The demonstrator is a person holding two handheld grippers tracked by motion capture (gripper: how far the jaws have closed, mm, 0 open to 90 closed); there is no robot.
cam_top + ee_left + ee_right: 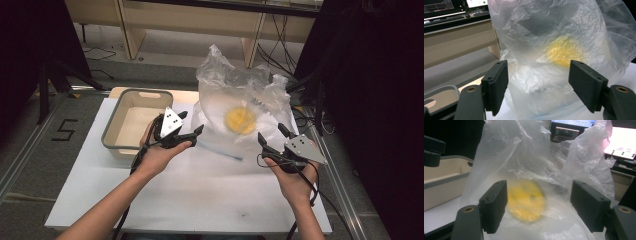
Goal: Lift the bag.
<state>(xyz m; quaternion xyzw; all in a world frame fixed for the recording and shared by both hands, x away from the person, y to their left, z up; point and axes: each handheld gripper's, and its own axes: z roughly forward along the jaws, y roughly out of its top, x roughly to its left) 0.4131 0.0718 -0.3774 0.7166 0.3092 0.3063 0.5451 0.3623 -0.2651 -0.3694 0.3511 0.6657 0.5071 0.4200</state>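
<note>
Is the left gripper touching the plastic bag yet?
Apart. In the left gripper view, the left gripper is open, with the plastic bag beyond its pads, not between them.

Both forearms are bare, no sleeves showing. The left gripper (pixel 192 122) and right gripper (pixel 271 132) are black, each topped by a grey three-cornered plate with dark dots. Black cables trail toward the frame's bottom; brass-ringed holes mark the jaw arms.
</note>
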